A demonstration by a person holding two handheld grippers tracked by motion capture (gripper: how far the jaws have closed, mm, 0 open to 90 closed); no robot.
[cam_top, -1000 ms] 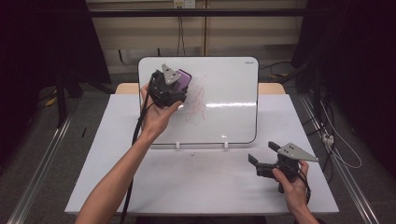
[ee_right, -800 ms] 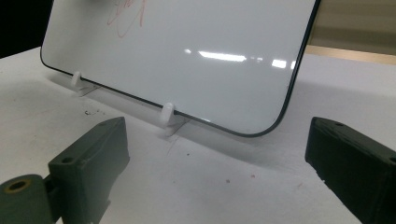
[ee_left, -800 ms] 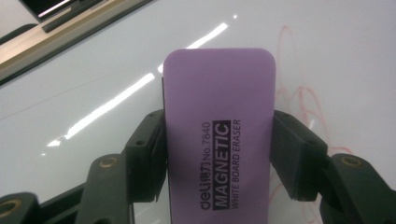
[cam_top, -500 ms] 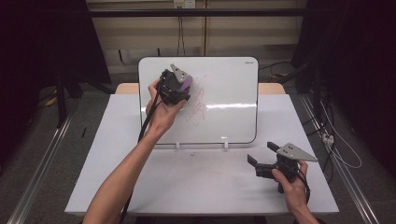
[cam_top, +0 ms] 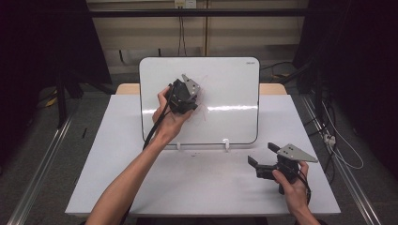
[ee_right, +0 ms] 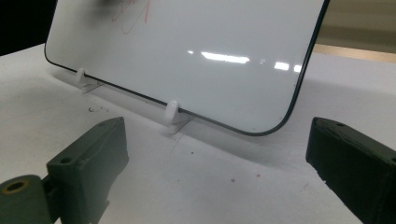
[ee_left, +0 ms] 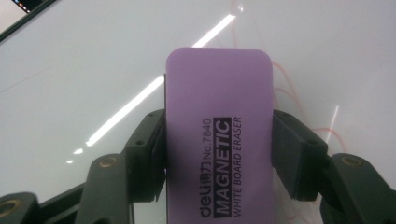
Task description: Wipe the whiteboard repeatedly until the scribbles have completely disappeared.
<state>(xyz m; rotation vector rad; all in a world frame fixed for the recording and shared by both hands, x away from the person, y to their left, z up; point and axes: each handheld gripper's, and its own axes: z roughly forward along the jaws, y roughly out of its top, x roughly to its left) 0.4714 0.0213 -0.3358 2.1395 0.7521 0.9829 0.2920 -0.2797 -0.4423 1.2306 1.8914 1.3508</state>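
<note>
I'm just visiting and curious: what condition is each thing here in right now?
Whiteboard: propped upright on small white stands, faint red scribbles left on it.
Eraser: purple, clamped by its sides, at the board where the red marks are.
Left gripper: jaws shut on the eraser.
Right gripper: jaws open, holding nothing, low over the table.

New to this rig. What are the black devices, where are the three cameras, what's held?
A person holds a pair of handheld black tongs in each hand; no robot arm. The high view looks down on the white table from above. The other two cameras ride on the tongs, looking along their jaws. The left tongs are shut on a purple whiteboard eraser, held against a whiteboard propped on small white stands, beside faint red scribbles. The right tongs rest open and empty by the table's near right edge, pointing toward the board.
</note>
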